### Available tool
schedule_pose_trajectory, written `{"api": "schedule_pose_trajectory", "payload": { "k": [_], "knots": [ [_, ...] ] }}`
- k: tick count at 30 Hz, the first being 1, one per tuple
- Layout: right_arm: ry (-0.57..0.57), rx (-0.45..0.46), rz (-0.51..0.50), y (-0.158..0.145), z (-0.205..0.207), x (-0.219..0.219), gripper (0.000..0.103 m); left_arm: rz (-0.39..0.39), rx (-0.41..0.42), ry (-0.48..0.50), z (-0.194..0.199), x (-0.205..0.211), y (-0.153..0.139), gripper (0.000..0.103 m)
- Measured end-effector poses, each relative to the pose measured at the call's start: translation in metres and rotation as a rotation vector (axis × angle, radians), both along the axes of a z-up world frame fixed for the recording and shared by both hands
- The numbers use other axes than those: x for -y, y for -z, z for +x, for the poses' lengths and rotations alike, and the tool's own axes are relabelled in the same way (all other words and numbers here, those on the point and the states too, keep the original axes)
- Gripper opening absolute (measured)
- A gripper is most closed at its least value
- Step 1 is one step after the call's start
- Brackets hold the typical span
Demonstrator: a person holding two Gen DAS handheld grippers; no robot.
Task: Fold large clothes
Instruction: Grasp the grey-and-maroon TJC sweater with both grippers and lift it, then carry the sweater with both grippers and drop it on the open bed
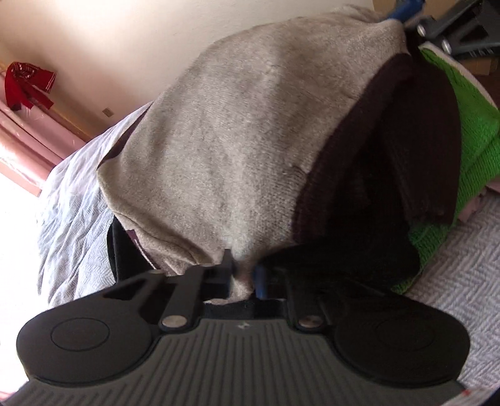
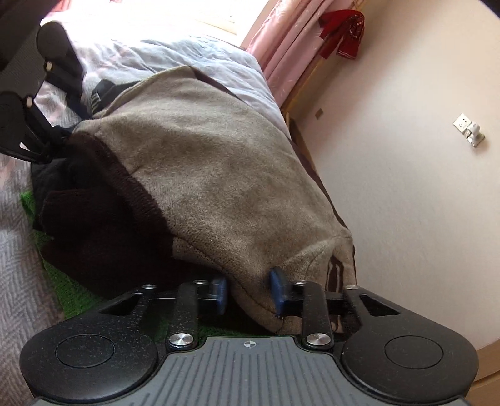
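Left gripper: jaws pressed on a bunch of the sweater, the grey-beige knit gathered between them right at the tips; the dark brown band of the same garment lies just right of the jaws. From these jaws the sweater runs straight ahead and away, its long axis pointing toward the right gripper, visible at the far end of the cloth. Beneath, to the right of the jaws: a green knit and the pale quilted bed cover. Right gripper: jaws pinching a thicker edge of the sweater, blue pads closing on either side of the fold, with a brown-striped hem part just right of them. Ahead of these jaws the cloth stretches to the left gripper at the upper left of this view. Judgement: the garment is held at two opposite ends, spanned between the grippers over the bed; neither hand is nearer, each holds its own end. The next fold would turn on bringing one end along this long axis toward the other. Red cloth hangs on the wall beyond, unrelated.
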State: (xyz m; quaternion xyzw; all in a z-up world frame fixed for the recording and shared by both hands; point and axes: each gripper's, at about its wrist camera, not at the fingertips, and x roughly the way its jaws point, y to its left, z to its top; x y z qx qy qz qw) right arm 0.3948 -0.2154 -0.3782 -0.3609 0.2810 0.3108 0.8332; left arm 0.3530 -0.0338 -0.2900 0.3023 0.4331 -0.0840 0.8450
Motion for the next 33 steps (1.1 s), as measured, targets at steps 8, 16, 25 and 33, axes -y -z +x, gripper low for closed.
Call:
{"api": "schedule_pose_trajectory", "payload": {
  "k": [8,16,25,33],
  "knots": [
    [0.068,0.2,0.231,-0.105,0.004,-0.017,0.002,-0.246,0.236,-0.225,-0.014,-0.043,-0.101,0.008],
    [-0.11,0.327,0.571,-0.235,-0.028,-0.078,0.002,-0.446,0.592,-0.483,-0.081,-0.111,-0.23,0.007],
    [-0.479,0.287,0.894,-0.344,-0.141,-0.147,0.002,-0.306,0.923,-0.692,-0.261,-0.167,-0.348,0.007],
    [-0.663,0.042,1.004,-0.387,-0.252,-0.202,0.002,-0.184,1.054,-0.842,-0.415,-0.182,-0.414,0.006]
  ]
}}
